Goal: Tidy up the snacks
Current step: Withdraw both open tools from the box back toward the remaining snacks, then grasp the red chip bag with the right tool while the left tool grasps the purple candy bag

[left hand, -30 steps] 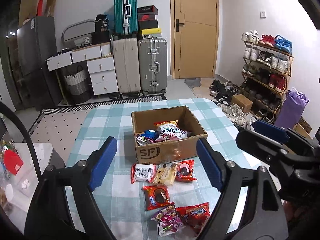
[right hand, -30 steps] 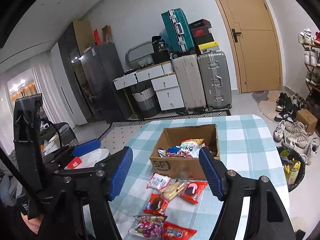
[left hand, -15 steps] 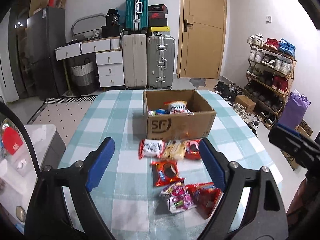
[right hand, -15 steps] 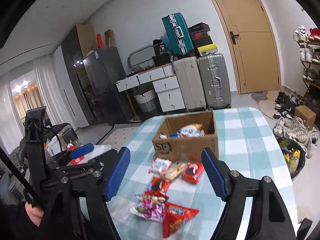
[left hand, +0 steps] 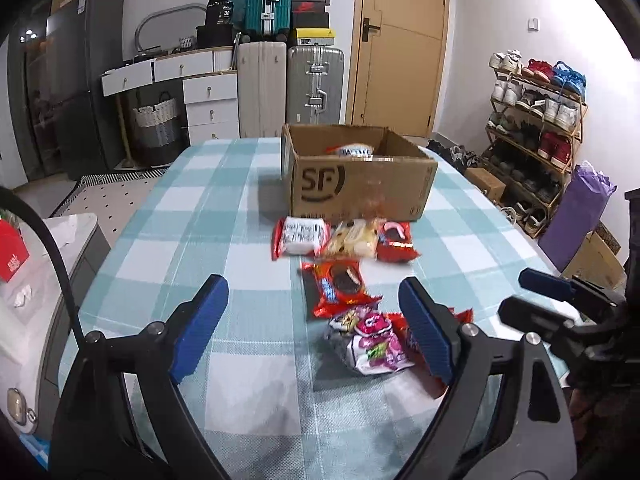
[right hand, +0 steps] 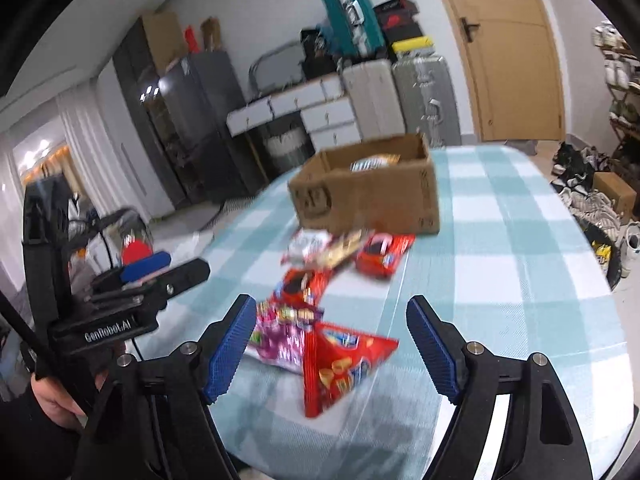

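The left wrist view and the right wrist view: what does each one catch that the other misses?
Only the left wrist view shows the purple bag. Only the right wrist view shows the curtains and a hand holding the left gripper's handle. Both share the cardboard box, the loose snack packets in front of it, the checked tablecloth, the suitcases and the door.

box (left hand: 360, 184): matt brown cardboard; snack packets (left hand: 372, 344): glossy plastic film; tablecloth (left hand: 192, 216): woven checked cloth; suitcase (left hand: 316, 84): ribbed metallic shell
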Motion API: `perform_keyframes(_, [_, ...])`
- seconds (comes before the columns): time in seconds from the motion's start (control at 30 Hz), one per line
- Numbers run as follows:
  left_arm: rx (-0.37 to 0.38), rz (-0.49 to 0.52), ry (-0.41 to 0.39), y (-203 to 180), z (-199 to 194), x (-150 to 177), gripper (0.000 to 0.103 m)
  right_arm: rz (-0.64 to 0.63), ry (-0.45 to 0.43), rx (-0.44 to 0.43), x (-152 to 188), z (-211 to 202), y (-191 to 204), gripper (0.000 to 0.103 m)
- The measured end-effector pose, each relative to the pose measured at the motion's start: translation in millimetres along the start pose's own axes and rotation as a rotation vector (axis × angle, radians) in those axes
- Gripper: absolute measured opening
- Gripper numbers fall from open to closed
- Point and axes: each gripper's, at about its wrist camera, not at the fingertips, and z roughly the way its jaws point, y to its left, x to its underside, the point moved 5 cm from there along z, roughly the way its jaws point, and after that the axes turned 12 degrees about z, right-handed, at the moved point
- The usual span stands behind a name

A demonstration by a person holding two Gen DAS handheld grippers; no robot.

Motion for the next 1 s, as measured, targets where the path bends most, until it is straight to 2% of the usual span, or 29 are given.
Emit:
perform_keyframes(0.2, [-0.015,-0.001,-0.006,-2.1,18.5,13.7,0.086,-0.001,0.086,0.027,14.4,23.6,-8.0,0.079])
perform_keyframes(0.33, [0.006,-0.036,-0.002,3.0,22.5,21.3,0.086,-0.003,0.13,0.025,20.7,35.6,-8.4,0.086])
perform_keyframes(0.5, [-0.002,-0.092,-0.025,15.7,19.6,26.1,0.098,-0.036,0.16,0.066,26.2,48.8,-6.4,0.086])
perform_keyframes(0.7, [0.011,-0.113,-0.023,19.4,19.6,30.2,0.099,-0.074,0.189,0.132,29.4,69.2,-9.3,0.086])
perform_keyframes(1.0, [0.034,-0.114,0.011,16.7,24.5,38.2,0.101,-0.08,0.226,0.135,31.9,83.4,-12.7,0.086])
